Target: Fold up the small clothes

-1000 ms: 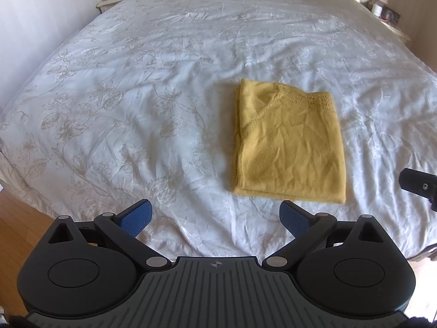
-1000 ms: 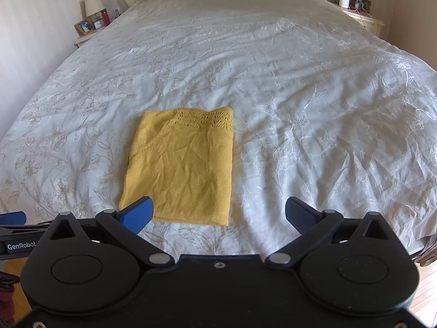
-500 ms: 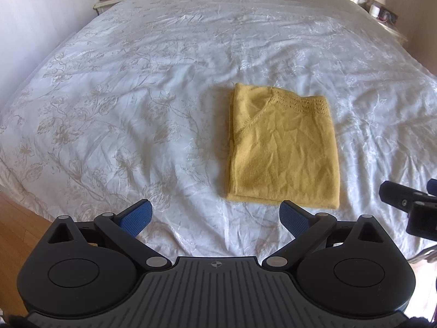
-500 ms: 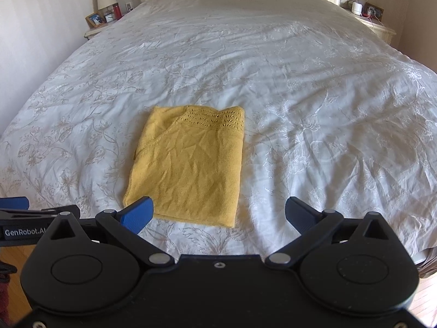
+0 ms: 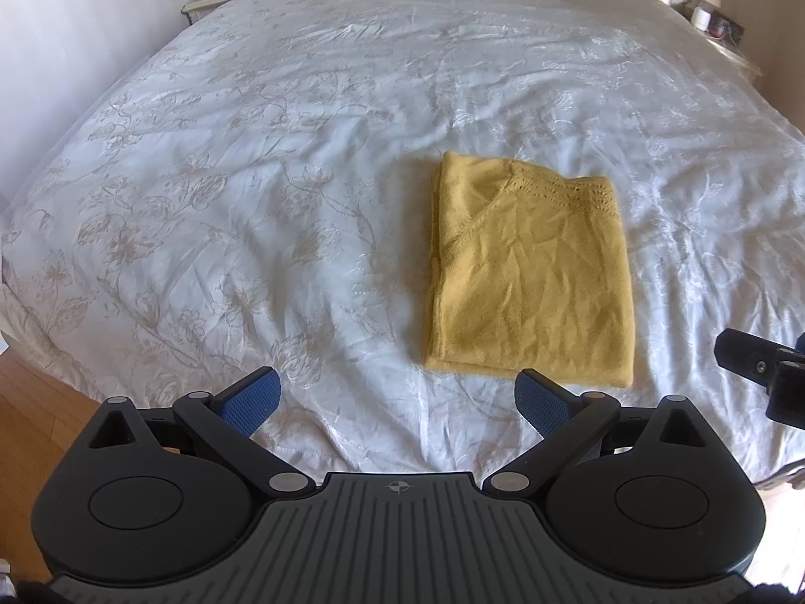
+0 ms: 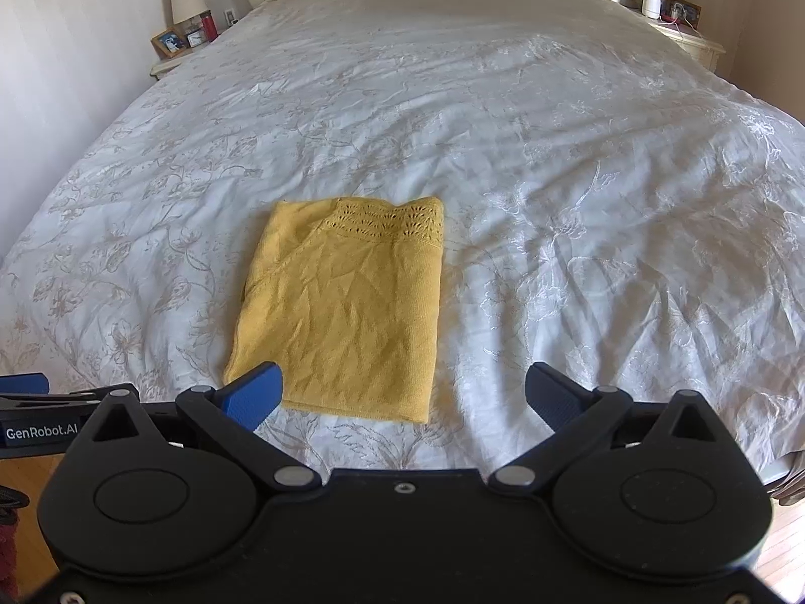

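Ahead of both claws, on the white floral bedspread (image 5: 251, 191), lies the yellow knit garment (image 5: 528, 272), already folded into a neat rectangle with the lace band at the far end. Left gripper (image 5: 397, 397): jaws spread wide, nothing pinched, hanging above the near edge of the bed; garment sits forward and to its right, near hem just past the right fingertip. Right gripper (image 6: 402, 395): jaws also spread, empty; garment sits forward and to its left, its near left corner just behind the left pad in that view. Neither claw touches the cloth. Far off, bedside tables with lamps (image 6: 188, 0), not relevant. Judgement: fold looks close to done; maybe one more half-fold, near hem up to the lace band, remains. To do it well, each claw should take one near corner, pinch all layers together, lift low and carry forward evenly so the edges line up, then release flat. How many layers are stacked at the left edge is hard to tell from here, so grip deep enough.
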`<action>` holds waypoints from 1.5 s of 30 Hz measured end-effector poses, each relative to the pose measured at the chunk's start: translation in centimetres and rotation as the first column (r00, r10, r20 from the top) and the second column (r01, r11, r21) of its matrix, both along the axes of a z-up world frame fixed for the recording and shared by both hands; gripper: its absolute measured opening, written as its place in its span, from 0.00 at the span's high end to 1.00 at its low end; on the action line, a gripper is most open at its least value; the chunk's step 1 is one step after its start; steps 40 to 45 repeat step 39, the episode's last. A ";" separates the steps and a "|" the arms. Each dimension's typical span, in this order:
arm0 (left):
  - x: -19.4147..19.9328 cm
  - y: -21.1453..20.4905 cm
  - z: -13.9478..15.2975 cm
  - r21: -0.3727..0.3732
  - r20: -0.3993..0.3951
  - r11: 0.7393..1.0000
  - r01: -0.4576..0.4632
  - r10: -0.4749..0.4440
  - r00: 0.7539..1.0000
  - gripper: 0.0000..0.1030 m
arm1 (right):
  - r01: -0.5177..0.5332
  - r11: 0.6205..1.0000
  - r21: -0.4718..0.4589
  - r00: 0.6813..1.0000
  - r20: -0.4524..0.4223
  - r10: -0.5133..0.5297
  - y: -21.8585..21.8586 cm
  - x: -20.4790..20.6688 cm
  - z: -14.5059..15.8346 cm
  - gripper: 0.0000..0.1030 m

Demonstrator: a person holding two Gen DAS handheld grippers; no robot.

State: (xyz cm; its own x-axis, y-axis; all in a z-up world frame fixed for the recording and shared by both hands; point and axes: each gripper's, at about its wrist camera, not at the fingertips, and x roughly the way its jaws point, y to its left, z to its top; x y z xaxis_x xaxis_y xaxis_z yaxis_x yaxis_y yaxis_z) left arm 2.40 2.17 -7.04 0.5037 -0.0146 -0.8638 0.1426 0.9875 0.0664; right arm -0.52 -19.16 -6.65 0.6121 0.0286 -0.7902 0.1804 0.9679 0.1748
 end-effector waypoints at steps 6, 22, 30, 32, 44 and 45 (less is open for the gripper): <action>0.2 0.1 0.0 -0.005 -0.005 1.000 0.003 -0.003 1.000 0.02 | 0.003 1.000 0.005 1.000 -0.003 -0.003 -0.3 0.1 -0.1 0.01; 1.0 0.1 -0.2 0.000 -0.001 1.000 -0.003 0.003 1.000 0.02 | 0.015 1.000 0.014 1.000 -0.019 -0.015 -0.2 0.5 -0.7 0.01; 1.0 0.0 -0.2 -0.001 -0.002 1.000 -0.004 0.004 1.000 0.02 | 0.013 1.000 0.013 1.000 -0.018 -0.013 0.1 0.7 -0.8 0.01; 1.0 0.0 -0.2 -0.004 -0.001 1.000 -0.004 0.004 1.000 0.02 | 0.015 1.000 0.014 1.000 -0.019 -0.015 0.2 0.7 -0.8 0.01; 1.2 0.0 0.0 -0.002 0.008 1.000 0.006 -0.006 1.000 0.02 | 0.014 1.000 0.016 1.000 -0.019 -0.014 0.3 0.7 -0.9 0.01; 1.2 0.0 0.0 -0.002 0.008 1.000 0.006 -0.006 1.000 0.02 | 0.014 1.000 0.016 1.000 -0.019 -0.014 0.3 0.7 -0.9 0.01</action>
